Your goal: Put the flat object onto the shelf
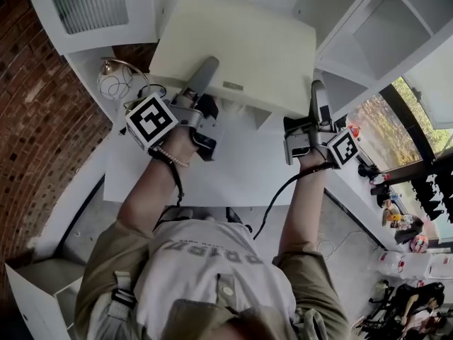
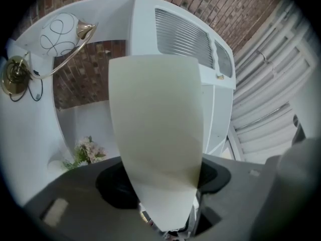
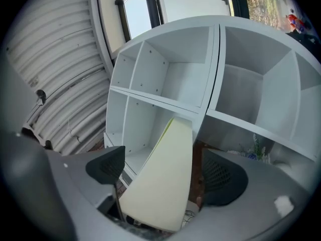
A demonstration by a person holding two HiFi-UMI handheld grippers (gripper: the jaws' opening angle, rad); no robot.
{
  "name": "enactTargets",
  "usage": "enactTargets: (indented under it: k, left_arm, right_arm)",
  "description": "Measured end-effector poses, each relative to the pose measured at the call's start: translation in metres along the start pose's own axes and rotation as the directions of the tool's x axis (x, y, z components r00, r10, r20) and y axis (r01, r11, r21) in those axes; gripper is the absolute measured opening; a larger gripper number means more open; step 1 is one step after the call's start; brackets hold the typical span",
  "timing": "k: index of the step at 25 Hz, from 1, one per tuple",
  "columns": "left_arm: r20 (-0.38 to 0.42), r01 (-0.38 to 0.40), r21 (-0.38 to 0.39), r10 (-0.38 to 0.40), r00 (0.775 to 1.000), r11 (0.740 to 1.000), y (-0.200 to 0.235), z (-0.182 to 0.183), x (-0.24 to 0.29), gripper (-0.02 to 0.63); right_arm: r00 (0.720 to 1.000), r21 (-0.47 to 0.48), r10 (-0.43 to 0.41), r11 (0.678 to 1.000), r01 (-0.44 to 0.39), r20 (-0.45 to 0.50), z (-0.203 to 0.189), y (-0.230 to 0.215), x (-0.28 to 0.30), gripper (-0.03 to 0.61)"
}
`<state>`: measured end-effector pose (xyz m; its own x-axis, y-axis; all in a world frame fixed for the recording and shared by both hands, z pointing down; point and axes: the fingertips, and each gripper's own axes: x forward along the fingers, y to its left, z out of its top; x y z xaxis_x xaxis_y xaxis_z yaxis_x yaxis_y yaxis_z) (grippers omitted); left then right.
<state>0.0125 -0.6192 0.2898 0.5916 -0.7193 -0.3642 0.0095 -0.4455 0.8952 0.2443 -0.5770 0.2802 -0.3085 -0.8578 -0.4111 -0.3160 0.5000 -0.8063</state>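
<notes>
The right gripper [image 1: 318,105] has its fingers spread, not pressing the flat board [image 1: 248,48] between them. Only the left gripper [image 1: 203,83] pinches it, so its right end may drop onto the counter [image 1: 233,179]. The board hangs over the counter, face up. Its long side looks to run left to right, near the shelf [image 1: 368,34].

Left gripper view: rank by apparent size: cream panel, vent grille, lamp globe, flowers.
1. cream panel, though it sits nearest the camera, which inflates it.
2. vent grille.
3-4. lamp globe and flowers look about alike; not ranking them.
</notes>
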Motion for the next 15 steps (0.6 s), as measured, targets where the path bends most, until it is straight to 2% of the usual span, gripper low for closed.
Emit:
enactTargets:
  k: [5, 9, 10, 12, 14, 15]
  left_arm:
    - [0.023, -0.018, 0.002, 0.018, 1.000, 1.000, -0.001, 0.002, 0.000, 0.308]
    - [0.027, -0.028, -0.015, 0.028, 0.999, 1.000, 0.000, -0.001, 0.003, 0.308]
    - [0.028, -0.027, -0.018, 0.028, 0.999, 0.999, 0.001, -0.001, 0.004, 0.308]
    - [0.023, -0.031, -0.004, 0.031, 0.999, 1.000, 0.000, 0.000, 0.006, 0.308]
    - [0.020, -0.033, 0.004, 0.032, 0.999, 0.999, 0.000, 0.001, 0.007, 0.308]
    - [0.018, -0.033, 0.006, 0.033, 0.999, 0.999, 0.000, 0.001, 0.007, 0.310]
  right_arm:
    - [1.000, 0.049, 0.020, 0.999, -0.021, 0.022, -0.019, 0.004, -0.025, 0.492]
    - [0.996, 0.077, 0.052, 0.996, -0.046, -0.072, -0.069, 0.015, -0.035, 0.491]
    - [0.992, 0.075, 0.064, 0.996, -0.056, -0.105, -0.082, 0.018, -0.032, 0.458]
    - [0.984, 0.071, 0.086, 0.995, -0.076, -0.155, -0.100, 0.024, -0.023, 0.323]
    - [0.980, 0.075, 0.092, 0.994, -0.080, -0.174, -0.110, 0.025, -0.014, 0.263]
    - [0.981, 0.079, 0.089, 0.994, -0.076, -0.175, -0.111, 0.025, -0.011, 0.259]
